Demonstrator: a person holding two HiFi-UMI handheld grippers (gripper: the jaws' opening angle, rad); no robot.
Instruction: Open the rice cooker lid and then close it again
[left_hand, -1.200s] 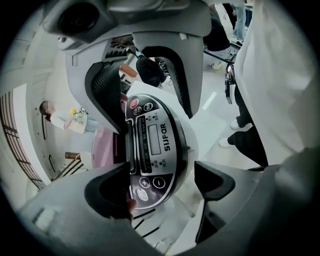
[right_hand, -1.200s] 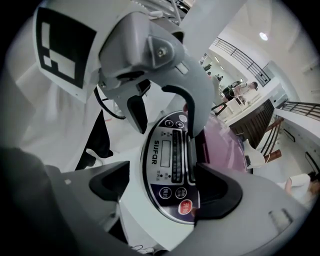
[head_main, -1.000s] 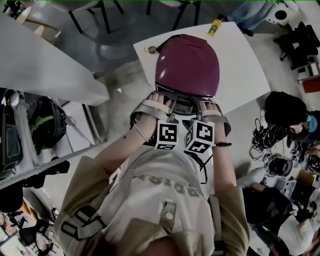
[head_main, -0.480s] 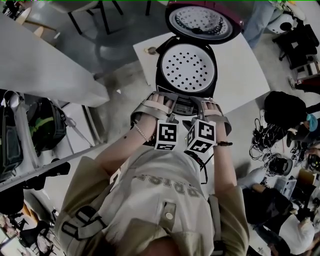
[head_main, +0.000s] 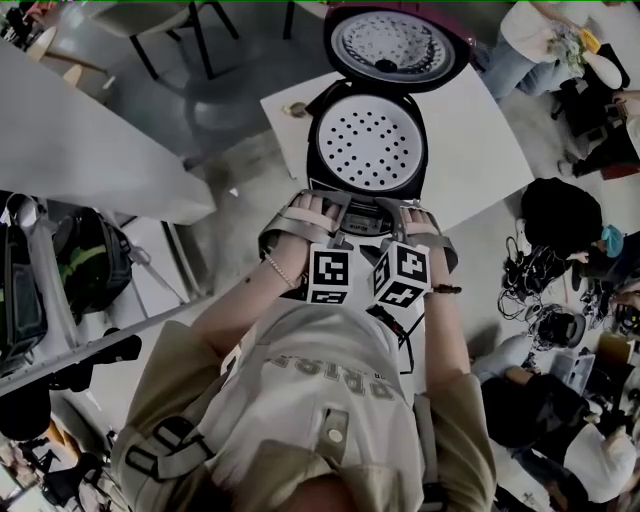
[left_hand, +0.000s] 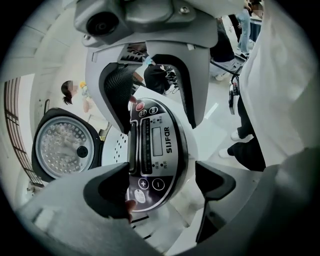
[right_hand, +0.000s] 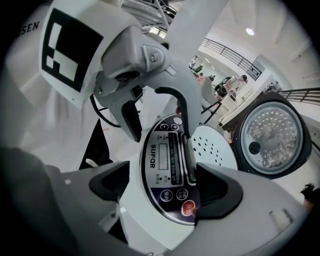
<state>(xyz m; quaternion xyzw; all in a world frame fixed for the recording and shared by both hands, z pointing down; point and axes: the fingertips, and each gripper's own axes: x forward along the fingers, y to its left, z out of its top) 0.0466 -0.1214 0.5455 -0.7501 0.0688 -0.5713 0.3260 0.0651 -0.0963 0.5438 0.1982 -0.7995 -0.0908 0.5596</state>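
We logged: white square desk (head_main: 480, 150) bore the dark round rice cooker (head_main: 368, 140) | its maroon domed lid (head_main: 395, 45) stood open behind the pot | left tool (left_hand: 161, 186) and right tool (right_hand: 165, 186), jaws apart, clamping nothing, hovered at its oval control panel (left_hand: 155, 145).

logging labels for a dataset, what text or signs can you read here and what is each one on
"SUPOR", stylised letters, best reading: control panel of the rice cooker
"+" and "-": round panel buttons
"...SEN", cut off: white garment
Chinese button captions and shirt print: too blurred to read
Marker cubes: black-and-white squares, no letters
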